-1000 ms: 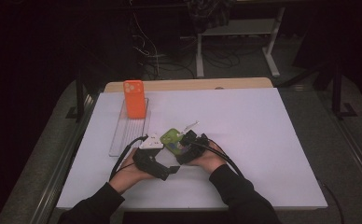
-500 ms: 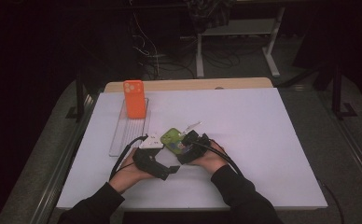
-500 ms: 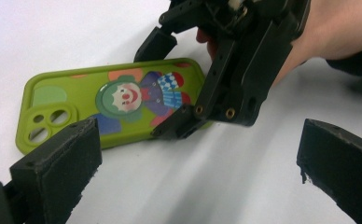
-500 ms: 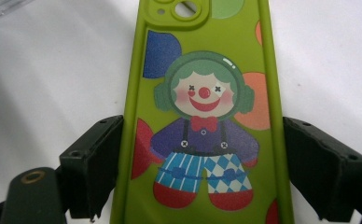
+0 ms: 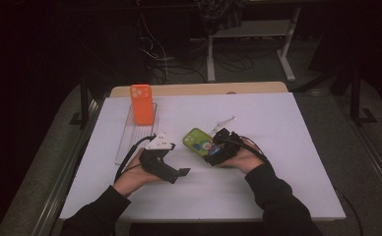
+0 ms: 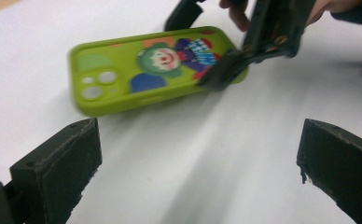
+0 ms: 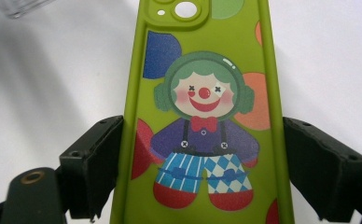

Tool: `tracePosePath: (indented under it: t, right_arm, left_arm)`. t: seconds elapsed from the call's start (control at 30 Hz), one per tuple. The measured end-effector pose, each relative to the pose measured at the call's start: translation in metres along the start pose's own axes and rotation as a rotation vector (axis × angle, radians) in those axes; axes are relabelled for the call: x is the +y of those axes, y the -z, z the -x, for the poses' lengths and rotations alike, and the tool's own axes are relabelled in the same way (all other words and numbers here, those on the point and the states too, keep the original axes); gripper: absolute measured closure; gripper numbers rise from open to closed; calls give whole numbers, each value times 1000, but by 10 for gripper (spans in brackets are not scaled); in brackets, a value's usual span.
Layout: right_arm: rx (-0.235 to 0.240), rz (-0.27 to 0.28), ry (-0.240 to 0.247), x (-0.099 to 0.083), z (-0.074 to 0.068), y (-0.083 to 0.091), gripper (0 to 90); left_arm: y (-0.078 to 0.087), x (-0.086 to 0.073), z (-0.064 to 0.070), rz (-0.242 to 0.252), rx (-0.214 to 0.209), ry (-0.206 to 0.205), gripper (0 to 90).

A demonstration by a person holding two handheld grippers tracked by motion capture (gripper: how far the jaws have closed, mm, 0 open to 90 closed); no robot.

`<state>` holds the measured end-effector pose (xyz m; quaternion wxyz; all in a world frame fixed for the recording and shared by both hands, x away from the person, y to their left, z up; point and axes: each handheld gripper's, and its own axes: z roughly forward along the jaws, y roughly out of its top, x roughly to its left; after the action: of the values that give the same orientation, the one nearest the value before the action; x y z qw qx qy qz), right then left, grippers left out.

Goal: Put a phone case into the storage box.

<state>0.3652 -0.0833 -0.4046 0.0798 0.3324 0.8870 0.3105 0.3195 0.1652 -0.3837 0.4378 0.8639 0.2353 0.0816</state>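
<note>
Broadly, you are working on the white table top [image 5: 287,162], which spreads across the whole work area. At its far left lies a clear tray [image 5: 130,142], with an orange phone case [image 5: 142,103] standing upright at the tray's far end. A small white piece [image 5: 222,122] lies on the sheet just beyond your right gripper.

Your left gripper [image 5: 181,172] rests low on the sheet, near your body; its jaws stand wide apart with nothing between them, as the left gripper view shows, and they face the green phone case [image 6: 156,65] from a short way off.

Your right gripper [image 5: 209,153] has the case: in the right gripper view the jaws sit on either long edge of the green case [image 7: 207,121], closed in against its sides near the bottom end. The case reaches out from that hand toward the tray, near the middle of the table, and looks slightly raised at its camera end, though how far off the sheet I cannot tell.

Mind the risks. You hold the case by one end only, and its soft-looking rim may flex, so a quick swing could let it pivot or slip out of the jaws. The case is blurred in the left gripper view, which suggests motion; bring your left gripper in too fast and you could knock it askew. Swinging wide to the left risks toppling the orange case.
</note>
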Motion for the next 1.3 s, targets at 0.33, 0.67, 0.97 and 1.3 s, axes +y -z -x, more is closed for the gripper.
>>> tracePosePath:
  t: [0.33, 0.67, 0.97, 1.3]
  right_arm:
    - [71, 10, 55, -8, 33, 41, 149]
    - [107, -14, 182, -15, 33, 49, 148]
    - [204, -40, 312, -15, 14, 43, 148]
    - [273, -63, 400, -13, -5, 37, 149]
  left_arm:
    - [-3, 30, -15, 0, -74, -83, 0]
    - [-17, 45, -16, -33, -151, -201, 0]
    - [-19, 41, -5, -62, -227, -283, 0]
    - [-28, 38, 6, -125, -286, -346, 0]
